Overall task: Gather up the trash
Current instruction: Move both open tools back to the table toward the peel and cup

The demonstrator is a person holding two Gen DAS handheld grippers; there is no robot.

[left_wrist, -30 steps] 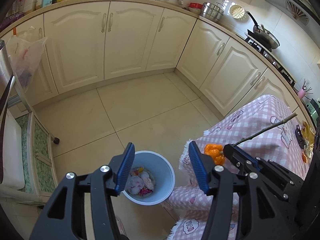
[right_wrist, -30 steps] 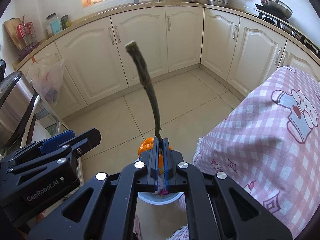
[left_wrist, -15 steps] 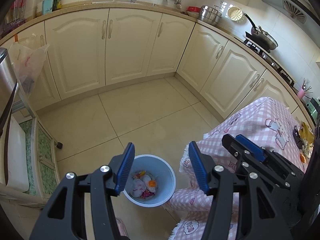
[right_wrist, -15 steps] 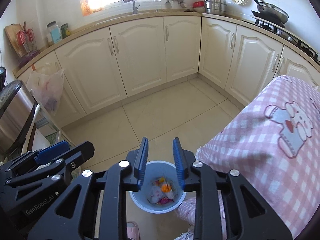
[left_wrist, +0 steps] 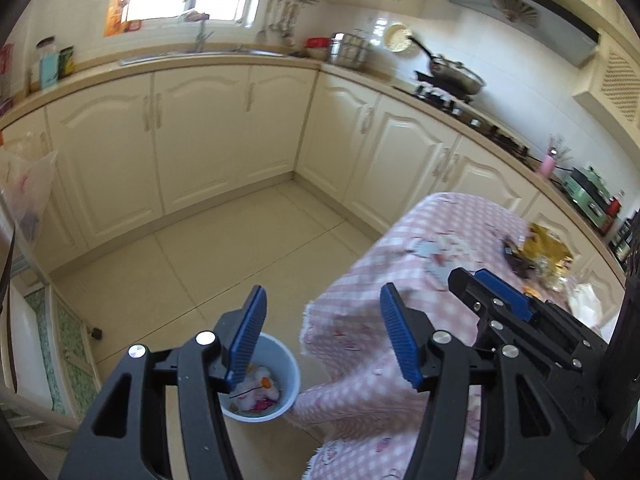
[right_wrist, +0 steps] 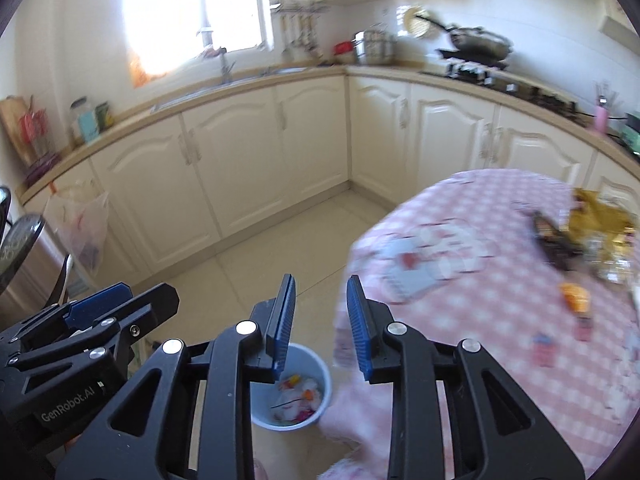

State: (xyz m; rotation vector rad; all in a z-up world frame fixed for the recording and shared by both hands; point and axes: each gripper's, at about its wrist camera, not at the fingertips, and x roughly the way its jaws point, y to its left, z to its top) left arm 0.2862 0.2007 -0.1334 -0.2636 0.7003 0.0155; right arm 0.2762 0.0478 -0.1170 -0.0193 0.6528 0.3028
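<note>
- Left gripper [left_wrist: 322, 338], black with blue ribbed pads: jaws are seen well apart, nothing between them.
- Right gripper [right_wrist: 320, 324], same make: jaws are seen parted by a narrower gap, having just been opening; nothing is held between them.
- Both grippers are pointed downward over the pale tiled floor [left_wrist: 224, 248], side by side; the right one is seen at the right edge of the left wrist view, the left one at the lower left of the right wrist view.
- Round pale blue plastic bin [left_wrist: 294, 364] is stood on the floor just beside the draped corner of the surface; it is partly hidden behind the left pad in each view.
- Trash in the bin [right_wrist: 298, 398]: white crumpled pieces, pink and orange scraps and a thin dark twig are seen lying inside.
- Surface covered by a pink-and-white checked cloth [right_wrist: 480, 280] with cartoon prints; its fringe hangs beside the bin.
- Remaining trash on the far side of the surface: a crumpled gold foil wrapper [right_wrist: 600, 216], a dark wrapper [right_wrist: 554, 240] and a small orange piece [right_wrist: 574, 298]; all are blurred.
- Cream kitchen cabinets [left_wrist: 200, 132] are seen along the walls beyond the floor.
</note>
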